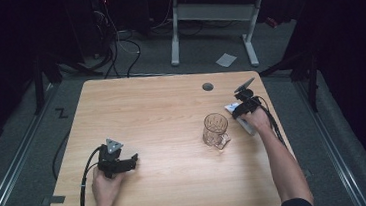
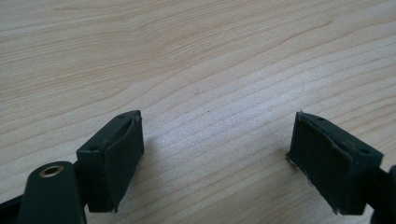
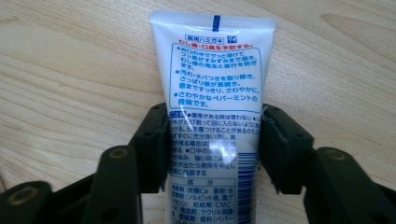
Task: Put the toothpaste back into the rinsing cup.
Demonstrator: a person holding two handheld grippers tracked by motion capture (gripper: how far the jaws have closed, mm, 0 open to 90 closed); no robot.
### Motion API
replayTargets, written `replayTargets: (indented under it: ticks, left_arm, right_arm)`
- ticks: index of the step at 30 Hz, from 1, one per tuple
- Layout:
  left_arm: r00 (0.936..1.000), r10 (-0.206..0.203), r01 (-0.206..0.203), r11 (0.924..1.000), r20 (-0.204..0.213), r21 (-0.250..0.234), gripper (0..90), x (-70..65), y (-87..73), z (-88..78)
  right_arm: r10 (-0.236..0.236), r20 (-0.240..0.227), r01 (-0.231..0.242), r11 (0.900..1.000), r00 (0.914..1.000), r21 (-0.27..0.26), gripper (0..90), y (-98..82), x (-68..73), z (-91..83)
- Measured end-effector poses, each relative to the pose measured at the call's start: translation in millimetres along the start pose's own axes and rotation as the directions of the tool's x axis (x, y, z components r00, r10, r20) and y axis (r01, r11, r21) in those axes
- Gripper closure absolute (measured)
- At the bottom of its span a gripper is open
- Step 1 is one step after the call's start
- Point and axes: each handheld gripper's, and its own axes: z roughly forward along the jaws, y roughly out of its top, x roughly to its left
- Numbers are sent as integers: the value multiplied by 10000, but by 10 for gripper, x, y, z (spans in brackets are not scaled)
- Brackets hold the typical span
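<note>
Now, right gripper (image 3: 212, 149) clamped across a toothpaste tube (image 3: 212, 93), lower centre of right gripper view. Both pads pressed flat against the tube's two long edges, jaws roughly half closed, about as wide as the tube. Tube flat on the wooden table (image 3: 65, 70), crimped end toward top of frame, printed back side facing the camera, blue and red text on white. Bottom of tube cut off by the lower frame edge.

In the high view: same right gripper (image 1: 242, 109) at right of centre, near the table's right edge, held by the right hand (image 1: 258, 121). Tube (image 1: 230, 108) seen as a small white patch at the jaws; rest of it hidden under gripper and hand. Glass mug (image 1: 215, 130) just left of that hand, upright, handle toward bottom of frame, apart from the gripper. Small round grey grommet (image 1: 207, 87) in the tabletop above the mug.

Left gripper (image 1: 126, 163) lower left of the high view, resting low on the table (image 1: 146, 111) in the left hand (image 1: 107, 186), well apart from mug and tube. In left gripper view: left gripper (image 2: 215, 154) with jaws spread wide, just bare wood grain between the pads, no grip on anything.
</note>
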Motion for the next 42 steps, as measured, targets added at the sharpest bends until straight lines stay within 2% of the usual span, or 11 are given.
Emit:
replayTargets:
  ticks: [7,9,14,24,29,30,35,37,38,42]
  left_arm:
    - [10000,9,-9,10000,3,11,180,1,0,-1]
    - [10000,9,-9,10000,3,11,180,1,0,-1]
    - [10000,17,-17,10000,3,18,180,2,0,-2]
    - [10000,10,-10,10000,2,10,181,1,0,-1]
    - [10000,8,-8,10000,1,10,181,1,0,-1]
    - [10000,8,-8,10000,1,11,180,1,0,-1]
    - [10000,12,-12,10000,3,11,180,1,0,-1]
    - [10000,7,-7,10000,3,9,181,1,0,-1]
    - [10000,7,-7,10000,3,9,181,1,0,-1]
    - [10000,10,-10,10000,5,11,180,1,0,-1]
  right_arm:
    - [-276,76,277,9994,9996,-206,642,-21,27,-79]
    - [-341,131,343,9992,9993,-198,653,-28,36,-95]
    - [-305,-141,301,9992,9994,-280,659,-44,28,-110]
    - [-477,-614,424,9955,9970,-852,660,-87,55,-278]
    - [-551,-820,443,9906,9951,-1292,660,-150,74,-409]
    - [-563,-1022,408,9881,9932,-1480,660,-203,69,-455]
    - [-690,-951,528,9851,9931,-1638,661,-289,75,-534]
    - [-738,-1030,533,9804,9919,-1898,661,-328,78,-599]
    - [-778,-1173,507,9746,9900,-2180,661,-369,92,-679]
    - [-841,-1424,452,9653,9862,-2571,660,-466,109,-777]
